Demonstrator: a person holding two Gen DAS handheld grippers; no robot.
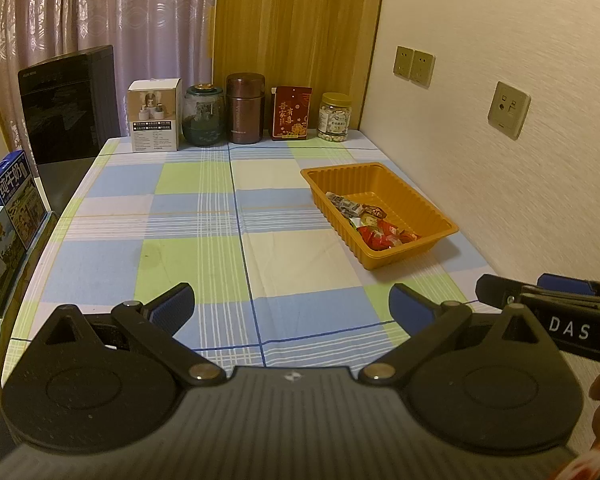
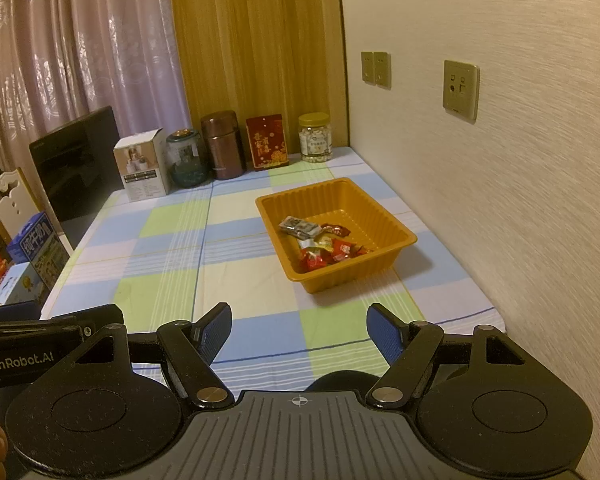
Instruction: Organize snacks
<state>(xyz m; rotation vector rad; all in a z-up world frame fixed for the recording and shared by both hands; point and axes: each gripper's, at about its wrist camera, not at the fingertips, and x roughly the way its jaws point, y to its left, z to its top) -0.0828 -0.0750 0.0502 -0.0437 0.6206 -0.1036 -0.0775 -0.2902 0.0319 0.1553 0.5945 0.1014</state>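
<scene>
Checked tablecloth (image 1: 188, 216); "DAS" on right hand-held gripper (image 1: 536, 288), jaws apart.

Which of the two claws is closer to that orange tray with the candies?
Right. The right claw sits open just short of the orange tray's near corner, about in line with it. The left claw, also open, sits farther off, with the tray ahead and to its right.

I saw a glossy ribbed orange plastic tray (image 2: 384, 224) on the worktop's matt checked cloth (image 2: 172, 276), shiny crinkled wrappers (image 2: 324, 254) inside it, a brown metallic canister (image 2: 223, 144), wood-grain panelling (image 2: 256, 40), and rough textured wallpaper (image 2: 520, 200).
</scene>
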